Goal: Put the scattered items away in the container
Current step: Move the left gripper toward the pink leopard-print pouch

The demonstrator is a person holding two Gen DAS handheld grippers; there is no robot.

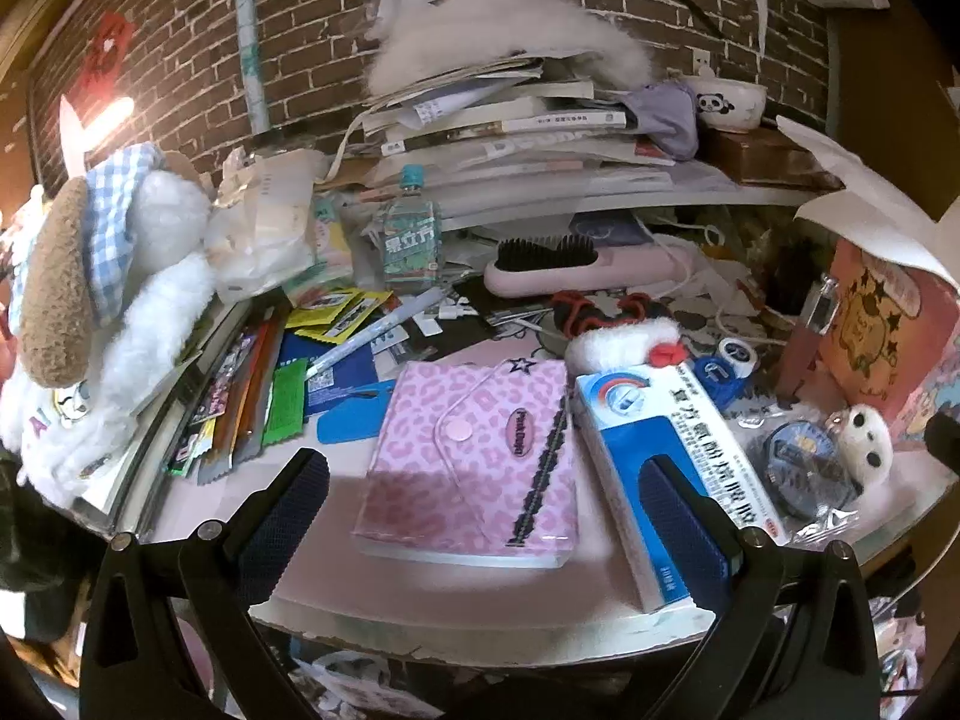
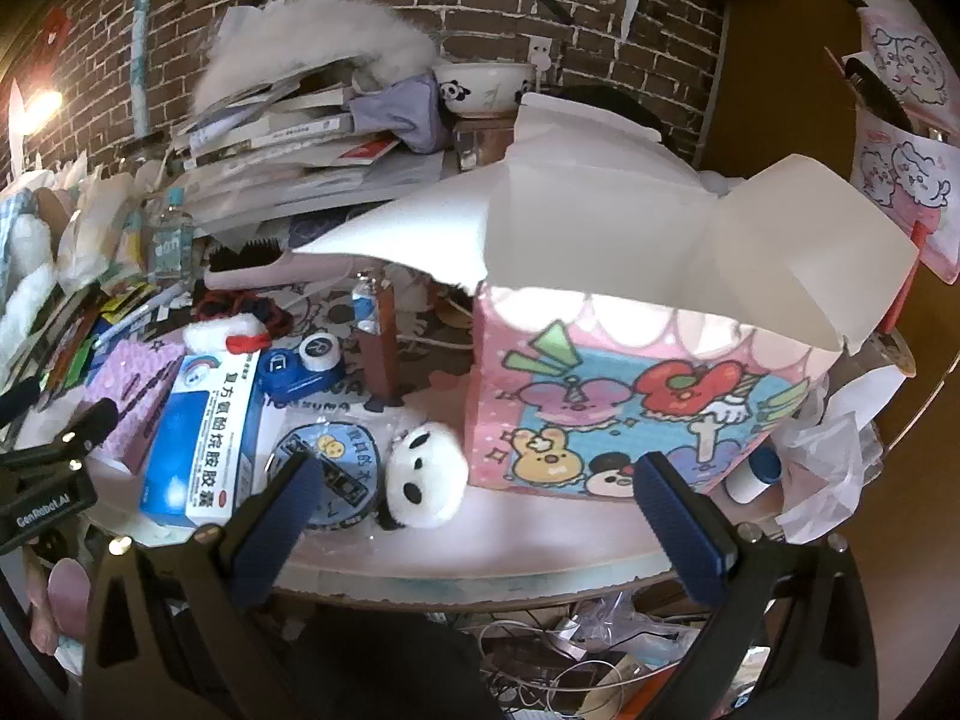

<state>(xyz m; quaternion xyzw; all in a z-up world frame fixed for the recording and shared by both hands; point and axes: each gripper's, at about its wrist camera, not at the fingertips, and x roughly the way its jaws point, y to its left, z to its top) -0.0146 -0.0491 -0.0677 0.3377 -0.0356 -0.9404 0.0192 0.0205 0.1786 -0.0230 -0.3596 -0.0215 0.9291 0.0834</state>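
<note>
A pink cartoon-printed box (image 2: 636,396) with its white flaps (image 2: 600,222) standing open sits on the right of the table. My right gripper (image 2: 480,516) is open in front of it, nothing between its fingers. Beside that box lie a fluffy panda toy (image 2: 426,477), a round blue badge (image 2: 327,480) and a blue-and-white medicine box (image 2: 198,438). My left gripper (image 1: 480,516) is open over the near table edge. A pink leopard-print wallet (image 1: 480,456) lies flat just beyond its fingers. The medicine box (image 1: 672,468) lies partly behind its right finger (image 1: 684,528).
A plush toy (image 1: 102,312) leans at the left by loose snack packets (image 1: 252,396). Farther back are a water bottle (image 1: 411,240), a pink hairbrush (image 1: 576,267) and a tall pile of books (image 1: 510,126). A panda bowl (image 2: 480,87) sits on a shelf. A brick wall (image 1: 198,42) closes the back.
</note>
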